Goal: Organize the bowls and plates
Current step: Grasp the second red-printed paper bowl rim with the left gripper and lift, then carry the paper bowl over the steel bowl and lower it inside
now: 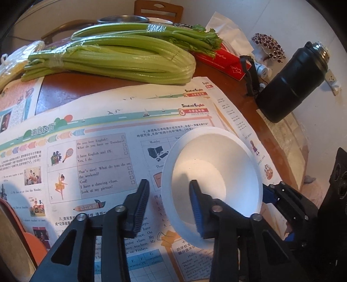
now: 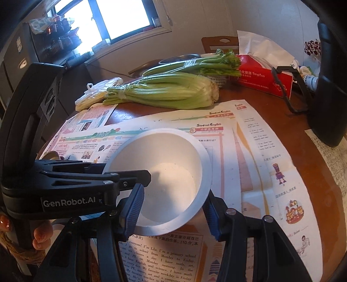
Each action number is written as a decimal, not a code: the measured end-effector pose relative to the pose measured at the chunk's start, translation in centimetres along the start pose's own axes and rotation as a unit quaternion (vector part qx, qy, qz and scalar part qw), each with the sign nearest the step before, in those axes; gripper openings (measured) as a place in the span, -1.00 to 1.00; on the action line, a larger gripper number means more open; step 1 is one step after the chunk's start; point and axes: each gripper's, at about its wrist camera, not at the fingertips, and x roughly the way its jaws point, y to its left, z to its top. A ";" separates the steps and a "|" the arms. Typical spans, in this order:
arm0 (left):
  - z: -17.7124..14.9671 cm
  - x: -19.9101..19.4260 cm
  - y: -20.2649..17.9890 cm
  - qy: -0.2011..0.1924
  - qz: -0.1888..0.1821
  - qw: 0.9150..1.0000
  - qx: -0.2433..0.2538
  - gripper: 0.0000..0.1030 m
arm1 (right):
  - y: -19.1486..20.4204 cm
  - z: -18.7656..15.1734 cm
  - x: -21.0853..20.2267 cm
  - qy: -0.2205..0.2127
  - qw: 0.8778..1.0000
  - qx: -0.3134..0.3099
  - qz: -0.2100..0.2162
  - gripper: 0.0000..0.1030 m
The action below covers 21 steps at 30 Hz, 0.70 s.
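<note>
A white bowl (image 1: 216, 156) (image 2: 173, 149) is tilted just over the newspapers, and both grippers are at its rim. My right gripper (image 2: 174, 192) is shut on the near rim, with one blue pad inside the bowl and the other outside. In the left wrist view, one of its fingers (image 1: 279, 195) shows behind the bowl's right edge. My left gripper (image 1: 168, 182) straddles the opposite rim with one finger inside and one outside. A strip of paper shows between the outer finger and the rim, so the pads are not pressing. In the right wrist view, one of its fingers (image 2: 134, 173) reaches into the bowl from the left.
Newspapers (image 1: 97, 141) cover the brown table. Behind them lie two celery bundles (image 1: 119, 58), a red tissue box (image 1: 219, 60), a black phone stand (image 1: 251, 76) and a black bottle (image 1: 290, 82). A steel bowl (image 1: 123, 20) and a white dish (image 1: 160, 21) sit at the far edge. A hand (image 2: 41, 236) grips the left handle.
</note>
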 end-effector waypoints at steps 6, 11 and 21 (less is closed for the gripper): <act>-0.4 -0.1 -0.1 0.000 -0.004 1.000 0.006 -0.49 | 0.3 -0.1 0.3 0.007 1.000 0.001 0.001 0.04; -0.6 -0.5 -0.4 -0.002 -0.008 1.000 0.009 -0.52 | 0.2 -0.2 0.0 0.006 1.000 0.007 0.004 0.02; -1.4 -2.9 -1.2 -0.022 -0.012 1.000 0.009 -0.53 | 1.0 -0.2 -2.0 -0.007 1.000 -0.002 0.003 0.00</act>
